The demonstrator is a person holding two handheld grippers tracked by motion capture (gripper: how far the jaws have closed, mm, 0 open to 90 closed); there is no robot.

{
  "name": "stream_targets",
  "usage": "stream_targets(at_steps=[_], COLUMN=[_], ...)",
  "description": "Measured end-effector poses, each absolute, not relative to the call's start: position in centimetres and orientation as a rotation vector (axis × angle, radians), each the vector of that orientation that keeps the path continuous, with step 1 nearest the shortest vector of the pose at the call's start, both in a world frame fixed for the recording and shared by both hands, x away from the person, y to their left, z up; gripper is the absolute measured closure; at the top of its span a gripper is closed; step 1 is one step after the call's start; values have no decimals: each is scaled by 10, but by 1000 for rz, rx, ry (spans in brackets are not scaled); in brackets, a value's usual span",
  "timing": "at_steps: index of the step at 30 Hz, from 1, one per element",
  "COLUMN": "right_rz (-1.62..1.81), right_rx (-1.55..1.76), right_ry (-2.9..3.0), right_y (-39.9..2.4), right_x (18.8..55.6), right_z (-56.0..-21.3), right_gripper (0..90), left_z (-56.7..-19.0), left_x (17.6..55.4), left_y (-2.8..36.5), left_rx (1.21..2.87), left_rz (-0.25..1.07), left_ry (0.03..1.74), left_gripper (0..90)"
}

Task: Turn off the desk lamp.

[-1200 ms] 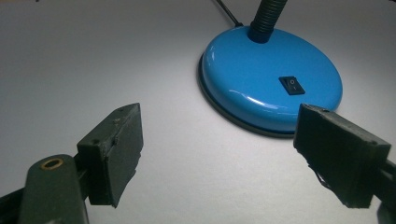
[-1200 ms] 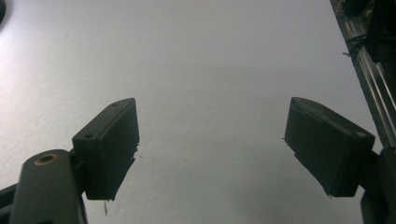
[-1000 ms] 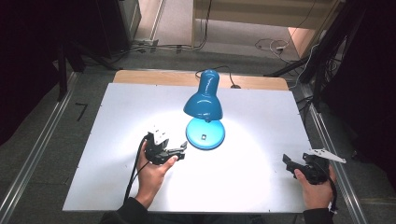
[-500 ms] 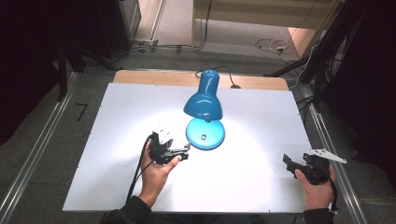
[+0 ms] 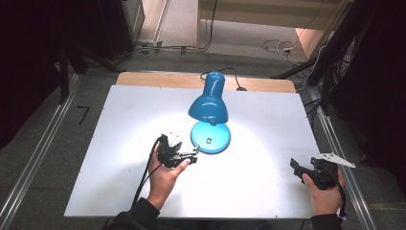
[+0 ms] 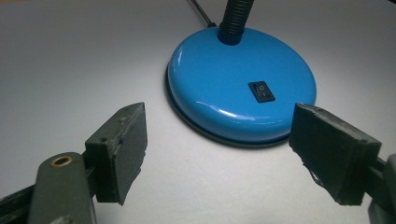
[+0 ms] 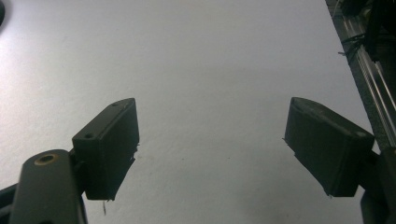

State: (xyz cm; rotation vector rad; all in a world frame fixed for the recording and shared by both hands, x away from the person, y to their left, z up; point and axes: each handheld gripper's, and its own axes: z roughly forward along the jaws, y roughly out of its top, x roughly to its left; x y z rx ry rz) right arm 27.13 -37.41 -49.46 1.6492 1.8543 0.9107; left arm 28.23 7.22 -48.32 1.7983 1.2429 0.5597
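A blue desk lamp (image 5: 209, 105) stands lit at the middle of the white table (image 5: 268, 120), its round base (image 5: 210, 137) (image 6: 240, 84) carrying a small black rocker switch (image 6: 261, 91) (image 5: 208, 141). My left gripper (image 5: 184, 155) (image 6: 219, 154) hovers open just short of the base's near-left edge, nothing between its jaws. The black gooseneck (image 6: 236, 16) rises from the back of the base. My right gripper (image 5: 299, 168) (image 7: 210, 149) is held open above bare table near the front right corner, far from the lamp.
The lamp's cord (image 5: 225, 72) runs off the far edge over a wooden strip (image 5: 158, 79). A metal rail (image 7: 369, 70) (image 5: 340, 153) borders the table on the right, with cables and dark stands beyond. A bright pool of light lies around the base.
My left gripper has crept right and slightly toward the lamp base. The right gripper has stayed where it was.
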Motion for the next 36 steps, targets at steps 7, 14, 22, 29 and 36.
stream_targets(at_steps=[7,14,22,29,36], right_rz=[911,910,911,909,908], right_rx=[1651,1652,1652,1650,1648], right_ry=[1853,1853,1853,1855,1857], right_y=[-375,-375,-375,-375,-375], right_x=[271,271,271,271,272], right_z=[-495,-495,-495,-495,-495], right_gripper=[164,164,164,164,164], left_z=[-483,-486,-488,-491,-496], left_x=[285,289,293,294,300], left_y=[67,61,54,49,45], left_rx=[1780,1778,1768,1765,1778], left_rz=[573,579,586,607,558], left_ry=[1230,1229,1226,1163,1127], left_gripper=[249,280,355,600,874])
